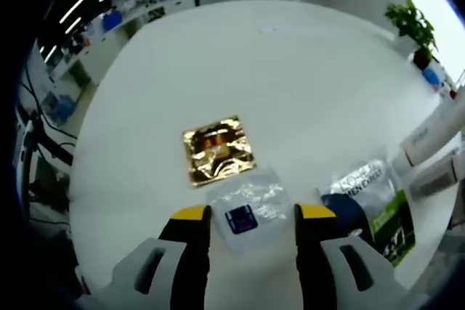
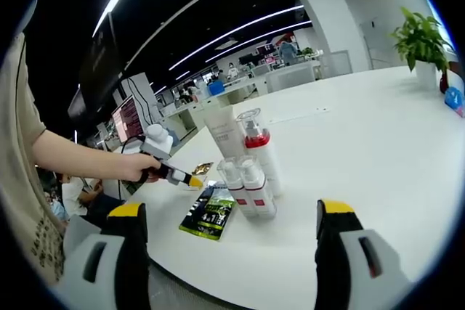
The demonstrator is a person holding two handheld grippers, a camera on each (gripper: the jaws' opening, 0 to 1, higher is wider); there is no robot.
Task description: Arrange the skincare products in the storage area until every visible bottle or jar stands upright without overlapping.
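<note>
A white table point(image 1: 290, 78) is carrying everything. In the right gripper view, four bottles point(image 2: 247, 172) are standing upright at 12 o'clock, touching, a dark sachet point(image 2: 209, 213) lying at 11. The right gripper point(image 2: 228, 231) is gaping wide, empty. The left gripper point(image 1: 252, 217) is straddling a clear sachet point(image 1: 251, 208), jaws apart, gold foil point(image 1: 217, 151) at 12.

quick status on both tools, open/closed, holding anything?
Left tool: open, holding nothing; jaws either side of a clear sachet on the table.
Right tool: open wide, holding nothing.
</note>
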